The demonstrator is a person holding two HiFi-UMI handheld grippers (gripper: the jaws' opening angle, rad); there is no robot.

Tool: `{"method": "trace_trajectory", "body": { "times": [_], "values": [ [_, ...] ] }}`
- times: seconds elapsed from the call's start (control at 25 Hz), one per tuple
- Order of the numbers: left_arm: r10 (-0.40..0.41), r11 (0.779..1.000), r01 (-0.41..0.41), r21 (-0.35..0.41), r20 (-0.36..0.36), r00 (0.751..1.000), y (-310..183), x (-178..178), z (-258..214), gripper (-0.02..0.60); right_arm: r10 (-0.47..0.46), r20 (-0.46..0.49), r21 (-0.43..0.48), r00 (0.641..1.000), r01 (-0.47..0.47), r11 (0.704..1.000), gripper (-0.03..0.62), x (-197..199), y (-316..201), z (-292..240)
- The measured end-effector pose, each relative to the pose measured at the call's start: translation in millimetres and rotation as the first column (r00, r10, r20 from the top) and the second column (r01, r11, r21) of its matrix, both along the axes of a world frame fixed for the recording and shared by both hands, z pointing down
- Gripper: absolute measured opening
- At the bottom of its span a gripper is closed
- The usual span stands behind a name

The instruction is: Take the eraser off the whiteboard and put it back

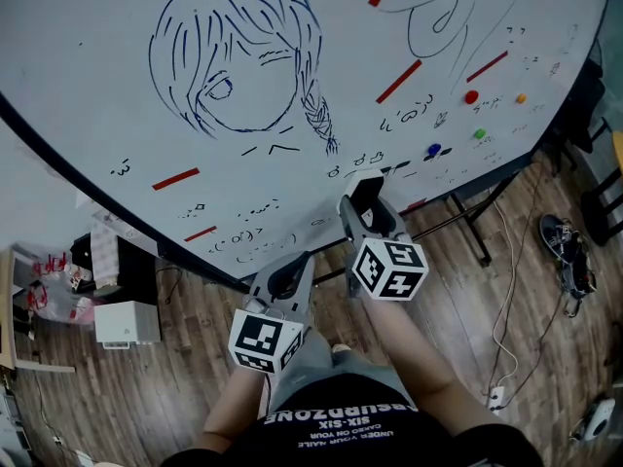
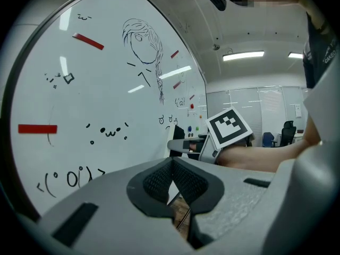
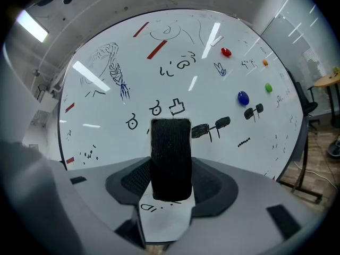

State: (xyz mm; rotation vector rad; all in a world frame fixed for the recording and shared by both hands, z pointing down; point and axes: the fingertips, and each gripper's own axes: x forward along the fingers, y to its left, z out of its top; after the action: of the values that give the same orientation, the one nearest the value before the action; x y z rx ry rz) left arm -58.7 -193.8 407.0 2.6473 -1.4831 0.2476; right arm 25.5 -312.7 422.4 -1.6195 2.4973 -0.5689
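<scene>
Doodled whiteboard (image 1: 97, 86) — right tool (image 3: 171, 170) clasps the black eraser (image 3: 171, 142).

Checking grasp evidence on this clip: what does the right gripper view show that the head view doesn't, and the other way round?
Only the right gripper view: the black eraser seen head-on between the right gripper's fingers, which sit against its sides with no gap visible.

Only the head view: the left gripper with its marker cube, the wooden floor and the person's black shirt.

Both: the whiteboard, its braided-hair drawing and the blue magnet.
</scene>
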Motion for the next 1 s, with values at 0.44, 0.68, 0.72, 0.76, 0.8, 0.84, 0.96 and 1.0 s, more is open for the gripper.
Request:
{"method": "trace_trajectory", "body": {
  "times": [0.44,0.68,0.72,0.76,0.8,0.84,0.96,1.0],
  "values": [
    [0.003,1.000,-0.003,-0.005,-0.009,1.000,4.6,-0.4,1.6,0.006,-0.020,0.023,-0.031,1.000,0.021,0.999,0.219,3.6,11.3,7.8],
    [0.011,1.000,-0.011,-0.005,-0.012,1.000,9.1,3.4,2.6,0.006,-0.015,0.027,-0.038,1.000,0.016,0.999,0.219,13.3,19.7,9.6],
    [0.013,1.000,-0.013,-0.005,-0.012,1.000,10.2,4.1,2.6,0.006,-0.012,0.028,-0.037,1.000,0.013,0.999,0.219,15.3,21.3,9.3],
    [0.015,1.000,-0.015,-0.004,-0.012,1.000,11.2,4.7,2.5,0.006,-0.009,0.029,-0.037,1.000,0.010,0.999,0.219,17.2,23.0,9.2],
    [0.017,1.000,-0.017,-0.004,-0.013,1.000,12.2,5.3,2.2,0.006,-0.005,0.029,-0.038,1.000,0.006,0.999,0.219,19.1,24.8,9.4],
    [0.018,1.000,-0.018,-0.003,-0.014,1.000,13.1,5.8,1.8,0.006,-0.002,0.030,-0.039,1.000,0.003,0.999,0.221,21.1,26.8,9.7],
    [0.019,1.000,-0.019,0.000,-0.016,1.000,15.4,6.4,0.7,0.006,0.004,0.030,-0.041,1.000,-0.003,0.999,0.221,26.3,33.2,11.1],
    [0.019,1.000,-0.019,0.001,-0.017,1.000,16.1,6.3,0.4,0.006,0.004,0.029,-0.041,1.000,-0.003,0.999,0.221,27.7,35.6,11.7]
  ]
}}
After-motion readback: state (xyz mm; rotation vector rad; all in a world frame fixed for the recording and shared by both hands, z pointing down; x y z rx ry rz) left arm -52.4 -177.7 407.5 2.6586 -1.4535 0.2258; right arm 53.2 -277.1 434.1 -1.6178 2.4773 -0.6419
